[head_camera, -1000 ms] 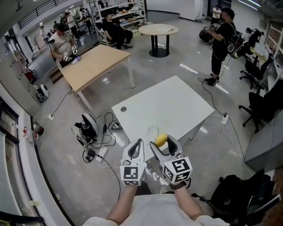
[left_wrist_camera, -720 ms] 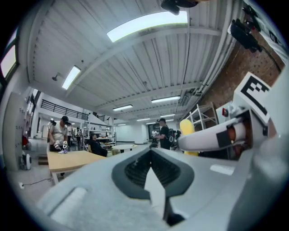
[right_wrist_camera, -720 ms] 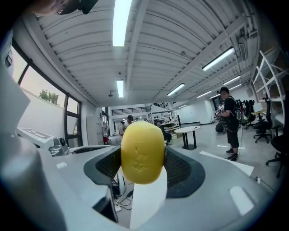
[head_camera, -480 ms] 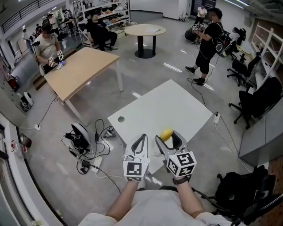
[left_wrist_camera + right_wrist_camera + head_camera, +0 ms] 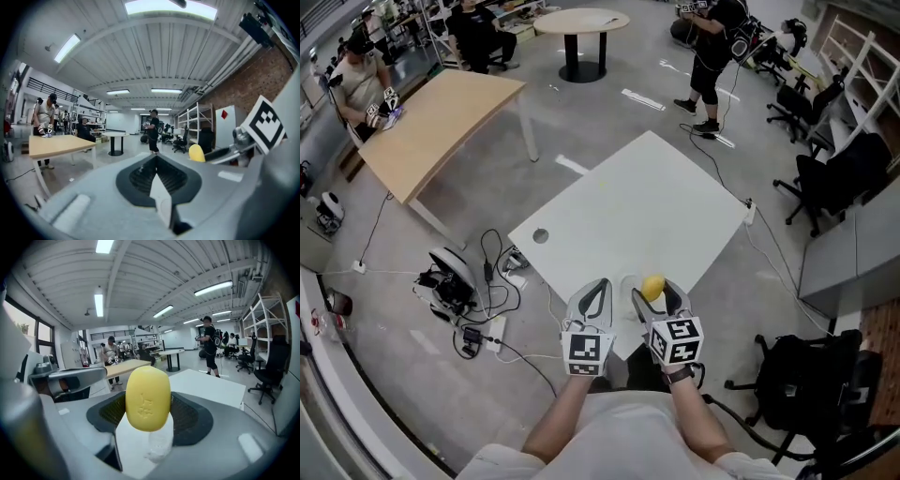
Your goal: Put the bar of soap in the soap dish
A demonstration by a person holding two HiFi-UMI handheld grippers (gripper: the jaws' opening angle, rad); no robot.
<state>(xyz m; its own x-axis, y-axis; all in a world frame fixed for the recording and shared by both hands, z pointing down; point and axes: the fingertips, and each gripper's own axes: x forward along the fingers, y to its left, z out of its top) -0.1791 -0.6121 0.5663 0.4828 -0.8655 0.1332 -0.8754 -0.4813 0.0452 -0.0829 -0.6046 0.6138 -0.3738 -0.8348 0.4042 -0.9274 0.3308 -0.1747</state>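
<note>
A yellow oval bar of soap (image 5: pixel 652 287) (image 5: pixel 147 398) is clamped between the jaws of my right gripper (image 5: pixel 656 291) (image 5: pixel 147 405), held above the near corner of the white table (image 5: pixel 637 211). A clear soap dish (image 5: pixel 625 283) shows faintly on the table just left of the soap, and as a see-through shape (image 5: pixel 158 446) below the soap in the right gripper view. My left gripper (image 5: pixel 596 287) (image 5: pixel 157 161) hangs beside the right one, jaws together and holding nothing. In the left gripper view the soap (image 5: pixel 197 153) appears at the right.
Cables and a power strip (image 5: pixel 492 328) lie on the floor left of the table. A wooden table (image 5: pixel 431 127) and a round table (image 5: pixel 579 21) stand farther off. Office chairs (image 5: pixel 830 178) and a black bag (image 5: pixel 797 375) are to the right. People stand and sit in the background.
The head view has shifted, so the white table now sits higher and more central. Both grippers stay side by side over the table's near corner, and the soap stays in the right one.
</note>
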